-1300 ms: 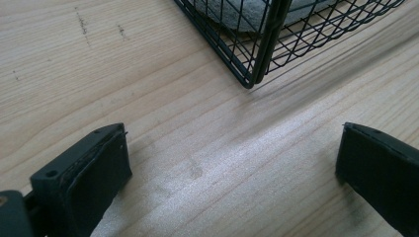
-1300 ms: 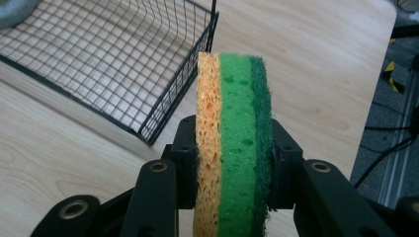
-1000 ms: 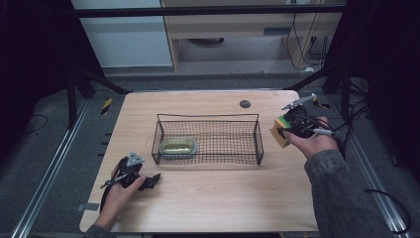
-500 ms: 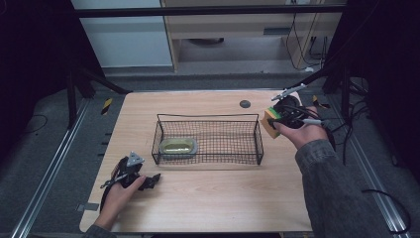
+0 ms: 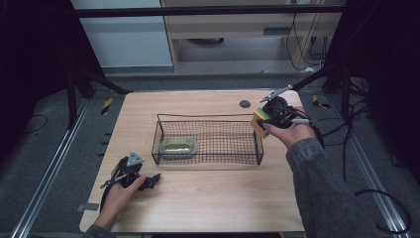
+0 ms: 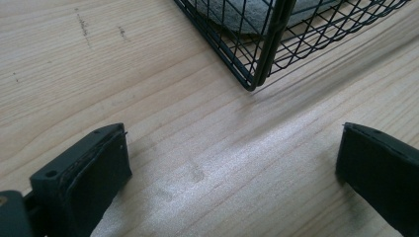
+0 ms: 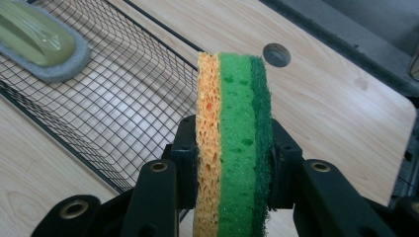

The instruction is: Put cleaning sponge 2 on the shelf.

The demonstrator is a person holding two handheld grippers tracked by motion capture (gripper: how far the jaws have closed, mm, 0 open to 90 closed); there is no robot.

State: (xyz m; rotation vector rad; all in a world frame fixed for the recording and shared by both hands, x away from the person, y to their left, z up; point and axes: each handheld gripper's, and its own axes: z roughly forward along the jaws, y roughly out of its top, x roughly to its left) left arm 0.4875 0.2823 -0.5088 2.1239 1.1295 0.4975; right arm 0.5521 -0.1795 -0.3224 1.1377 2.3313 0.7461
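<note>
The layered orange, light green and dark green sponge (image 7: 234, 143) ran off the bottom edge of the right gripper view, and the pads covered its lower flanks. The black wire mesh basket (image 6: 276, 44) was cut by the top and right edges of the left gripper view; the grey-rimmed object (image 6: 247, 10) inside it was mostly cropped, too little visible to identify.

A pale wooden surface (image 5: 208, 208) stands on grey carpeted floor (image 5: 44, 148), metal rails (image 5: 47, 171) along both sides; beyond its far edge, a beige cabinet (image 5: 237, 29), black frame struts (image 5: 84, 74) and loose cables (image 5: 356, 124) in dim light
</note>
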